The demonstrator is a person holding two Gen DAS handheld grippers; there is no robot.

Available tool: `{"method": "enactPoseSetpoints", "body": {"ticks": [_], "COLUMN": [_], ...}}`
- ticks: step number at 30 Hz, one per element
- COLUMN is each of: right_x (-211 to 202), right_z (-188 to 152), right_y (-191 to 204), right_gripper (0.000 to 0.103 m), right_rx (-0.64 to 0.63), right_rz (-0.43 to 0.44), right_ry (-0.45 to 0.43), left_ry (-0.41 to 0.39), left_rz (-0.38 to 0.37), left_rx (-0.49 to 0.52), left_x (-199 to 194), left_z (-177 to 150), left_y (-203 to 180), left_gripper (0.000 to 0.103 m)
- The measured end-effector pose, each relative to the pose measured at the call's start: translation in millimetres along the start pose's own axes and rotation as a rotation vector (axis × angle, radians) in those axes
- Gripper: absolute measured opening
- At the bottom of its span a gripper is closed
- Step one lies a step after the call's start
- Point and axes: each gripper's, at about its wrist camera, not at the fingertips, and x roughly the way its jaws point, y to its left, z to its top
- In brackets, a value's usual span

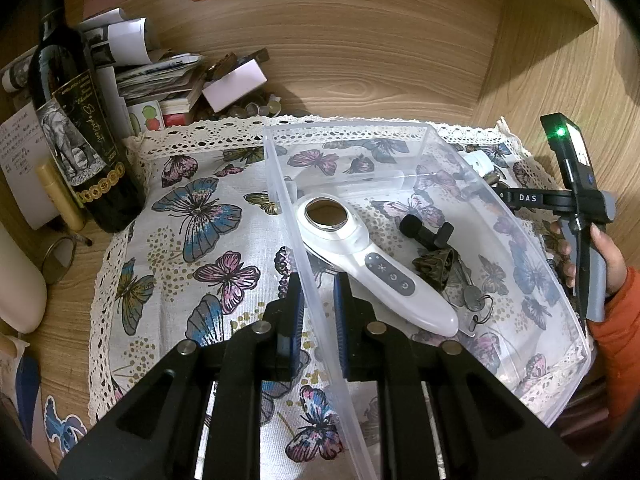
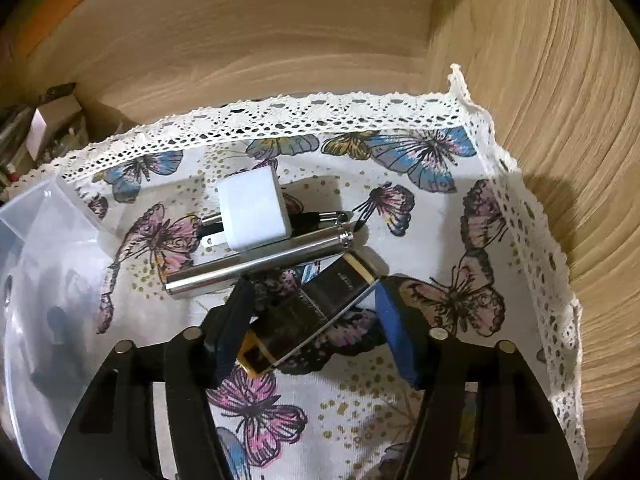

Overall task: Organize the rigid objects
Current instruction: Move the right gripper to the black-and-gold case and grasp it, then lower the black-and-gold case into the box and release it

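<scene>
My left gripper [image 1: 318, 310] is shut on the left wall of a clear plastic bin [image 1: 276, 168] standing on a butterfly cloth [image 1: 192, 240]. Inside the bin lie a white handheld device [image 1: 360, 264], a black clip [image 1: 426, 234], a dark bell-shaped piece [image 1: 436, 268] and a key ring [image 1: 474, 296]. A hand in an orange sleeve holds the right gripper's handle [image 1: 592, 248] beyond the bin's right wall. In the right wrist view my right gripper [image 2: 314, 320] is open astride a black and gold box [image 2: 316, 312] lying on the cloth. Just past it lie a silver tube [image 2: 260, 262] and a white charger plug [image 2: 254, 212].
A dark wine bottle [image 1: 80, 140], a gold tube [image 1: 60, 196] and a heap of papers [image 1: 152, 68] crowd the left. Wooden walls close in behind and at the right. The cloth's lace edge [image 2: 520, 208] curls up against the right wall. The bin's corner [image 2: 48, 240] stands left of the box.
</scene>
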Motion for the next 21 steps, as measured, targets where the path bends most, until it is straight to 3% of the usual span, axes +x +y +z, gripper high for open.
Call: {"method": "enactPoseSetpoints", "body": {"ticks": [6,14,21], "right_x": [-4,-28,-83], "right_z": [-4,-29,-31], "right_y": [-3,-8,6], "right_gripper": [0.021,0.021,0.021], "right_rx": [-0.012,-0.037,-0.068], "right_rz": [0.004,0.006,0.060], "right_ry": [-0.006,-0.041,-0.150], "left_ry": [0.001,0.000,0.001], "left_rz": [-0.001,0.000,0.000], "left_rx": [0.001,0.000,0.001], "left_x": [0,0,0], "left_z": [0,0,0], "left_y": [0,0,0], "left_gripper": [0.014,0.014,0.014]}}
